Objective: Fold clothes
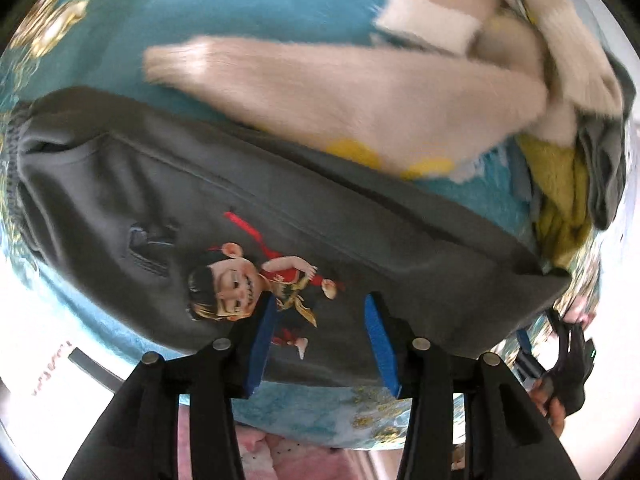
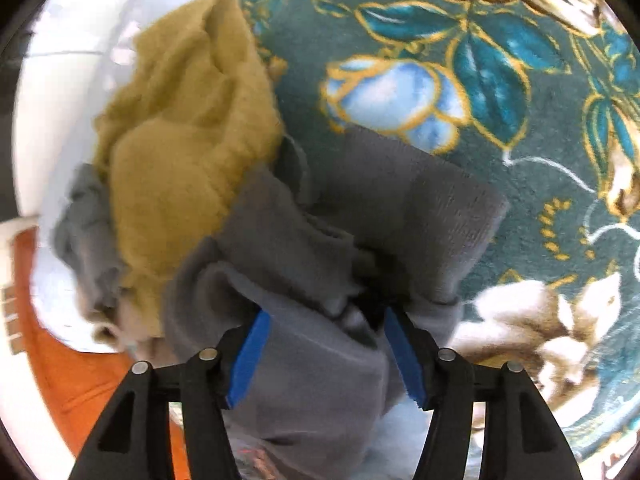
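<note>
Left claw [image 1: 322,312] is hanging released, blue pads [image 1: 380,340] standing well apart with nothing between them, just above the near edge of a dark grey sweatshirt [image 1: 240,184]. The sweatshirt is lying spread flat on a teal floral carpet [image 1: 248,8], printed side up; a cartoon figure [image 1: 256,280] in red is showing right beyond the left pad. Further out, a cream fluffy garment [image 1: 340,92] with yellow patches is lying across the carpet, its lower edge overlapping the far side of the sweatshirt. At the right rim of this view a mustard-yellow knit [image 1: 560,200] and some grey cloth are bunching in a heap, and the other gripper, held in a hand, is showing at the lower right, blurred. Right claw [image 2: 324,316] is sitting with its blue pads [image 2: 250,356] apart and a thick wad of grey fleece garment [image 2: 312,240] filling the gap between them; whether the pads are pinching the cloth or merely standing around it I cannot tell. The fleece is bulging up past the fingertips, one flat fold reaching out over the carpet [image 2: 520,100]. To the left the mustard knit [image 2: 180,140] is piling on the grey cloth. Beyond that, pale floor and an orange surface [image 2: 80,380] are showing at the lower left edge.
</note>
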Demonstrator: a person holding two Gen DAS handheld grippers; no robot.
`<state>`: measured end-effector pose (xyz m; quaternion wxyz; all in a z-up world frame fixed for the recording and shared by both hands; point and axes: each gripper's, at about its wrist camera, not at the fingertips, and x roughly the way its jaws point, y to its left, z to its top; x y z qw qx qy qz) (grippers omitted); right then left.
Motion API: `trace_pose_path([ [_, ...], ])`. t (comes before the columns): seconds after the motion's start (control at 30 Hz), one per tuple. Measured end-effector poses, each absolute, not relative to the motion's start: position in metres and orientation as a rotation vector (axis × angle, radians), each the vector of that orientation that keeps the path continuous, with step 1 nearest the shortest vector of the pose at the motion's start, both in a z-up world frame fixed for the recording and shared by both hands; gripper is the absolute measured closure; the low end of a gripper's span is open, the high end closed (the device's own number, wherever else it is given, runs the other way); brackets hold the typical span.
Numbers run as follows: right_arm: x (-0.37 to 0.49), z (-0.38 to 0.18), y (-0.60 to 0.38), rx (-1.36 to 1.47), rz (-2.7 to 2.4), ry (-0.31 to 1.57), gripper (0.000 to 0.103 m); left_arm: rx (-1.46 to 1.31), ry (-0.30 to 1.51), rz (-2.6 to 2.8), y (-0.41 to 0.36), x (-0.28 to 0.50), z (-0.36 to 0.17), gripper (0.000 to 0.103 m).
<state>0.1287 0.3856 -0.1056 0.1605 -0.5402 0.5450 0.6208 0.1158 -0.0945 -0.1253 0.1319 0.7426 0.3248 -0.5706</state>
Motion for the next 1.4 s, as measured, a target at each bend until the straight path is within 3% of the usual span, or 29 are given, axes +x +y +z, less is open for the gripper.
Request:
trace_pose_path([
  [0.27, 0.152, -0.108, 0.41, -1.34, 1.722, 1.751, 0.04, 2.085, 0.972, -1.633, -0.11, 0.123, -0.124, 0.055],
  [0.47, 0.124, -0.124, 0.413, -1.39, 1.695, 1.725, 0.051, 2.097, 0.942, -1.651, -0.109, 0.12, -0.119, 0.055],
  [0.5, 0.119, -0.126, 0.413, -1.396, 1.686, 1.714, 0.059, 2.095, 0.94, -1.653, -0.11, 0.118, -0.118, 0.055],
  [0.53, 0.117, -0.126, 0.413, -1.398, 1.678, 1.711, 0.073, 2.092, 0.94, -1.653, -0.11, 0.117, -0.118, 0.055],
  [0.63, 0.114, -0.121, 0.411, -1.421, 1.7, 1.712, 0.092, 2.084, 0.946, -1.642, -0.11, 0.117, -0.125, 0.055],
  [0.77, 0.12, -0.093, 0.414, -1.344, 1.828, 1.725, 0.098, 2.084, 0.951, -1.622, -0.108, 0.12, -0.127, 0.055],
  [0.9, 0.143, -0.095, 0.442, -1.256, 1.765, 1.684, 0.098, 2.092, 0.941, -1.614, -0.108, 0.123, -0.124, 0.055],
  [1.17, 0.132, -0.13, 0.438, -1.407, 1.674, 1.553, 0.097, 2.096, 0.921, -1.608, -0.11, 0.126, -0.117, 0.055],
  [1.3, 0.116, -0.136, 0.433, -1.503, 1.689, 1.478, 0.092, 2.077, 0.928, -1.607, -0.115, 0.128, -0.115, 0.055],
  [1.37, 0.111, -0.134, 0.432, -1.534, 1.697, 1.43, 0.081, 2.073, 0.934, -1.593, -0.119, 0.133, -0.115, 0.055],
  [1.4, 0.111, -0.134, 0.431, -1.543, 1.687, 1.403, 0.068, 2.071, 0.935, -1.586, -0.121, 0.136, -0.114, 0.055],
])
